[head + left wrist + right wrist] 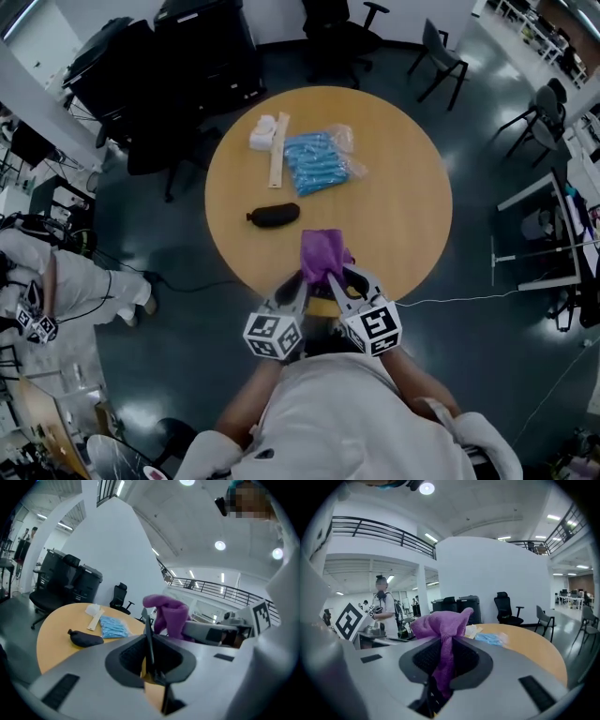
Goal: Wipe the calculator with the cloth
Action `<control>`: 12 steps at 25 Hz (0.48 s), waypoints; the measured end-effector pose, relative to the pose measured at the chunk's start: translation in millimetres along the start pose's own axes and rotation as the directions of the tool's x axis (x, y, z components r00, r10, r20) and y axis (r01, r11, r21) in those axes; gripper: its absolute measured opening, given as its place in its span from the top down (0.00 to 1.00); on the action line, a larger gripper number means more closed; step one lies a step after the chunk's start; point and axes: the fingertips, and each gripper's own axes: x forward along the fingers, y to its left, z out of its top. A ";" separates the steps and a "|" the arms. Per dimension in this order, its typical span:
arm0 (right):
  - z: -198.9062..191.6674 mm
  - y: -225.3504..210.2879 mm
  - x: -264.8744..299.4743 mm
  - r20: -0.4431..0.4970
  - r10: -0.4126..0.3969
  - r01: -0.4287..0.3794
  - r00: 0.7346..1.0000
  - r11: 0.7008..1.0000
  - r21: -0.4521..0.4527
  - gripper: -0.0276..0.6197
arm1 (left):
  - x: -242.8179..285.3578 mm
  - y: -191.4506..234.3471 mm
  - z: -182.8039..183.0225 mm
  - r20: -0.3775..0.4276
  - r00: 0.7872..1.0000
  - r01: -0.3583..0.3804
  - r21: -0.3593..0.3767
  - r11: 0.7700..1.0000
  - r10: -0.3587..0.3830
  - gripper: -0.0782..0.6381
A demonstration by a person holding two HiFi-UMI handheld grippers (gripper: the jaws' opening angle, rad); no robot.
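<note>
The left gripper [150,654]: its jaws stand narrow and pinch a thin, flat, dark thing. It is seen from the side, so its face does not show.
The calculator [149,641]: that thin thing is most likely it, as no other one shows. It is up in the air by the near edge of the table [394,206], just beside the cloth.
The right gripper [444,663]: its jaws are closed on the purple cloth [440,623]. A bunch of it sticks out at the top and a tail hangs down between the jaws.
How the cloth will feel: soft, light and floppy. It bends any way it is pushed. A bunched hold like this is good, with a puffy bit left out to rub with.
How the calculator will feel: hard, light, smooth and a bit slippery. The buttons and screen could break, so rub gently. It is best held by its thin sides, so the face is free to wipe.
Also on the table: a black pouch [273,215], a blue packet [319,161] and a pale wooden strip [277,150], all well apart from the grippers.
</note>
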 end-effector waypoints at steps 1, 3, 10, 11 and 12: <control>3.0 7.7 3.3 -0.001 0.009 -0.009 1.000 1.000 -0.016 0.85 | -0.6 -7.6 2.3 0.007 1.000 0.018 0.008 1.000 -0.018 0.82; 3.9 19.6 6.9 -0.016 0.016 -0.017 1.000 0.999 -0.038 0.85 | -4.7 -18.0 7.9 0.030 0.999 0.037 0.003 0.999 -0.037 0.82; -8.2 21.3 -4.8 -0.066 -0.008 0.003 0.998 0.997 -0.076 0.86 | -20.4 -23.8 7.7 0.059 0.997 0.052 -0.061 0.997 -0.048 0.82; -10.6 21.3 -6.3 -0.072 -0.012 0.006 0.997 0.997 -0.079 0.86 | -22.1 -23.5 6.4 0.061 0.997 0.050 -0.071 0.996 -0.046 0.82; -13.1 20.7 -7.9 -0.078 -0.017 0.011 0.997 0.997 -0.080 0.86 | -23.9 -22.8 6.2 0.066 0.997 0.047 -0.081 0.996 -0.042 0.82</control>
